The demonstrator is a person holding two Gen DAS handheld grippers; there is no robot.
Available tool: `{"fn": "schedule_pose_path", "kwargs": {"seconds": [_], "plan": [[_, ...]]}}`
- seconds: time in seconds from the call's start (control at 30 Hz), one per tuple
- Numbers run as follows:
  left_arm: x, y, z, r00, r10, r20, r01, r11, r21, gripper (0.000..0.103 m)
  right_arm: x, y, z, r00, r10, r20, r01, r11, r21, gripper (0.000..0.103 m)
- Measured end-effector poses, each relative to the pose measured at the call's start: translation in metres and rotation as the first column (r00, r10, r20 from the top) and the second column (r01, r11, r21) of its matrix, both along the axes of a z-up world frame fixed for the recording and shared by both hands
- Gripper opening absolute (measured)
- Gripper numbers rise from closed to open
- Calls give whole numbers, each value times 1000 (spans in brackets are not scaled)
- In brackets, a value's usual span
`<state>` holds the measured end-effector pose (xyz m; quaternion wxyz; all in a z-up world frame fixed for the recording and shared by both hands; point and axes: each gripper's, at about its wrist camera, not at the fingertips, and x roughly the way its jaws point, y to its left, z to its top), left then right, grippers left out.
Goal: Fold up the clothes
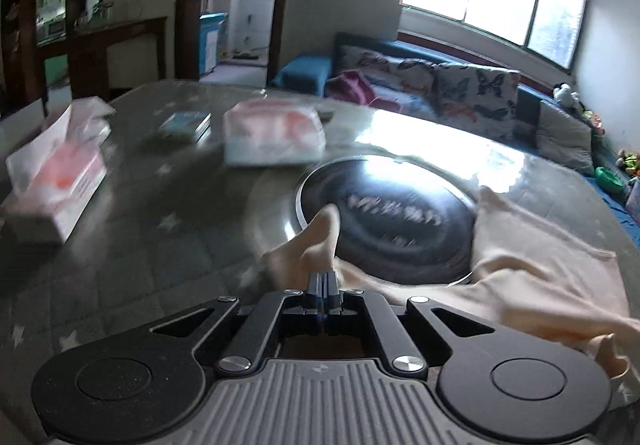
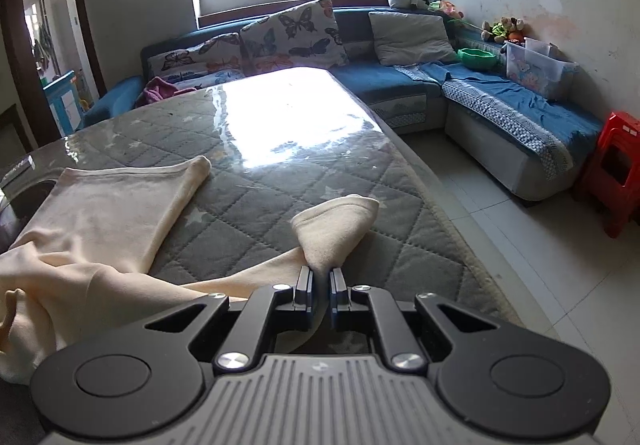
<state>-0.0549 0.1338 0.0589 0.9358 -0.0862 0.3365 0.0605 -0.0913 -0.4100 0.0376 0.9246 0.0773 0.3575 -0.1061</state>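
Both grippers are pinched tight on the same cream garment, which lies spread over the quilted grey table. The left gripper has a thin corner of it squeezed between its fingers, the tip of cloth poking up toward twelve o'clock over a dark round lid set into the tabletop; the right gripper clamps another corner that balloons out just ahead of it at twelve. From the right hand, the rest of the cloth runs off toward nine and ten o'clock, bunched and wrinkled near the table edge. The left hand's view is smeared with motion, and that is the worry: it holds very little cloth, so a quick pull could tug the corner free. A sweep to ten o'clock could also catch the tissue box or the pink pack. With one hand travelling and the other held back, I'd guess the fold may land crooked.
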Motion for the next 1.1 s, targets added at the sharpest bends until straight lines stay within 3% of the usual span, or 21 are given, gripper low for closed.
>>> {"fn": "schedule_pose_path", "kwargs": {"seconds": [0.2,0.3,0.37,0.53,0.6,0.8,0.9,0.97,1.03,1.1], "plan": [[-14,-23,4,995,-96,15,95,994,50,4,-6,-3,0,999,-5,-46,2,998,-64,11],[-17,-32,11,989,-144,34,143,989,37,5,-14,-8,4,999,-37,-29,35,996,-81,19],[-18,-46,14,978,-207,39,206,978,28,7,-16,-11,10,999,-43,-5,42,995,-85,30],[-22,-92,11,921,-387,47,386,922,28,20,-7,-10,14,999,-6,51,8,999,-45,54],[-23,-110,7,894,-447,43,446,895,23,27,1,-8,11,998,23,64,-22,999,-24,54],[-26,-153,-5,811,-585,24,584,811,21,30,23,10,-6,992,96,76,-96,995,-12,64],[-26,-166,-10,784,-620,14,620,784,29,31,29,14,-12,991,109,84,-108,994,-8,76],[-24,-171,-13,777,-630,12,629,776,40,31,32,15,-16,989,116,91,-115,993,-6,78],[-19,-175,-17,771,-637,5,636,770,49,31,35,14,-21,989,113,94,-114,993,5,90],[-17,-179,-21,754,-657,-5,656,752,53,31,37,15,-26,990,112,90,-113,993,14,91]]}}
